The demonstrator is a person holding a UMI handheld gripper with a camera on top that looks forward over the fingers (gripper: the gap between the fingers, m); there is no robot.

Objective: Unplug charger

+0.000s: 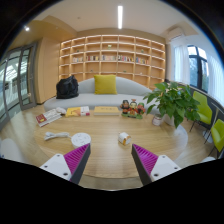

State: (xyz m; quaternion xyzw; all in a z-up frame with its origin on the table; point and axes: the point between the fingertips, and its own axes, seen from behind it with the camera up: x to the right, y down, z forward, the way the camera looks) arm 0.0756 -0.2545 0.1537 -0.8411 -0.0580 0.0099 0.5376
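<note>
Gripper (108, 160) above a round table (100, 135).
Fingers spread, holding nothing (sofa (95, 98) at frame centre, plant (172, 100) right).

Bookshelves (112, 58) behind sofa (95, 97); wooden table (100, 150).

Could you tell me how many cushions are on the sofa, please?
2: a black cushion at one end of the sofa and a yellow cushion in its middle; both lie far beyond the open gripper.

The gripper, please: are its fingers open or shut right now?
Open. The gripper shows a wide gap between its two pink-padded fingers, nothing is held, and the bare table is visible between them.
</note>
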